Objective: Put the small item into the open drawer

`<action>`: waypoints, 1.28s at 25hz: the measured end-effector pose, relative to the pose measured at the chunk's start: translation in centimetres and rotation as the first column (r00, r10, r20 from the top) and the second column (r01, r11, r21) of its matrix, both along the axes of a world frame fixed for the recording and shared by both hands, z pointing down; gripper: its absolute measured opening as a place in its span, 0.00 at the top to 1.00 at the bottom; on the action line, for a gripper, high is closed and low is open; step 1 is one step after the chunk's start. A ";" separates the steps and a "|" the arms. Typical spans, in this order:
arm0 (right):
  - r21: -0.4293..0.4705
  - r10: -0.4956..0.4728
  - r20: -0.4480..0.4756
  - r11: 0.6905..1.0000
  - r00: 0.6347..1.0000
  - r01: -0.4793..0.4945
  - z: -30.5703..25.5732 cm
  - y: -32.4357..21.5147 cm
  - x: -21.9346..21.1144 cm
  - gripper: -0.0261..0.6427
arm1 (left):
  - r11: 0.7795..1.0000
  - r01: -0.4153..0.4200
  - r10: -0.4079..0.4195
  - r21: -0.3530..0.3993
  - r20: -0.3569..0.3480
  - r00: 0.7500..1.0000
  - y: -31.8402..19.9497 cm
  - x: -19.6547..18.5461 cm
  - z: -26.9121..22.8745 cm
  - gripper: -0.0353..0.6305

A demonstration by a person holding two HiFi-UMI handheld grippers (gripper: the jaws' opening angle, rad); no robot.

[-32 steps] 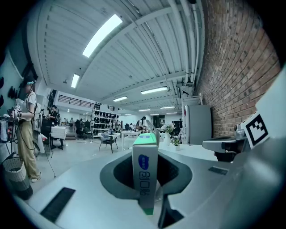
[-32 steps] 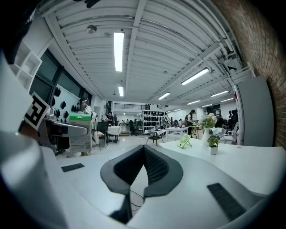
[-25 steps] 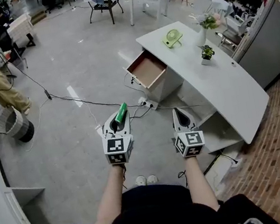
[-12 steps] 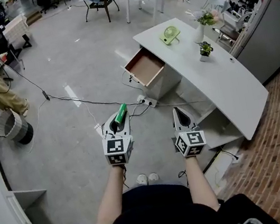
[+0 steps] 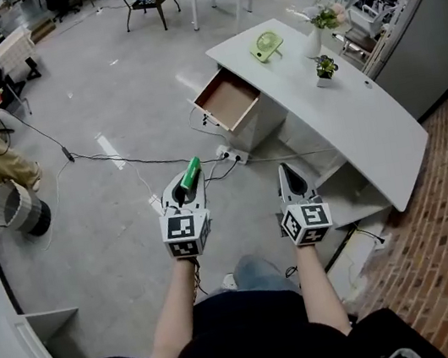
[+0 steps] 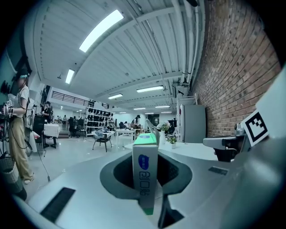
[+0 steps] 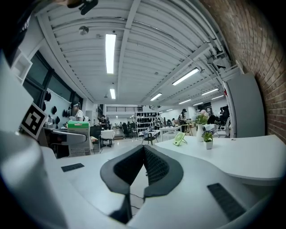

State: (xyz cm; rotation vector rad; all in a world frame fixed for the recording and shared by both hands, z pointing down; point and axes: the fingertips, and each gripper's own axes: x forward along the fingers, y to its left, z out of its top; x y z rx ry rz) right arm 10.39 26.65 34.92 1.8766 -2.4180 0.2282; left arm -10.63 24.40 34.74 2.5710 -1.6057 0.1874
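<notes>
a: we start at the tongs. the left gripper (image 5: pixel 186 196) is clamped on a small green-topped box (image 6: pixel 145 165). the box stands upright between the pads, its top end jutting past the jaw tips. the right gripper (image 5: pixel 290 178) has its jaws together with nothing between them.

b: and the target?

a: the open drawer (image 5: pixel 229 100) is pulled out from the white desk (image 5: pixel 349 109), well ahead of both grippers, and its brown floor is bare. the box is nowhere near it yet. we judge the step in hand to be the carry.

b: what do we recommend for doing it well?

a: keep the clamp as it is and the box upright, and do not regrip mid-walk. a black cable (image 5: pixel 118 160) and a power strip (image 5: pixel 233 157) lie on the floor between us and the drawer, so we should step over them, not through.

b: and the approach?

a: come in from the drawer's open side, over its front edge. lower the box until it is close to the drawer floor, then part the jaws, since a drop from height may tip it out. we would keep the right gripper clear of the drawer. the fan (image 5: pixel 266 44) and the potted plant (image 5: pixel 325 69) sit on the desktop, away from our path.
</notes>
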 end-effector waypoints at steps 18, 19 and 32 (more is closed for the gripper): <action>0.006 0.017 0.021 1.000 1.000 -0.017 1.5 -8.8 2.2 0.96 | 1.000 0.002 -0.002 -0.024 -0.003 1.000 -8.6 1.4 1.9 0.81; 0.005 0.014 0.020 1.000 1.000 -0.014 1.7 -10.0 2.4 0.96 | 1.000 0.005 -0.005 -0.026 -0.002 1.000 -9.7 1.7 2.2 0.81; -0.047 -0.054 -0.004 0.997 0.999 0.054 4.2 -31.4 6.7 0.96 | 0.994 0.063 -0.062 -0.090 0.007 0.998 -30.5 6.5 5.7 0.81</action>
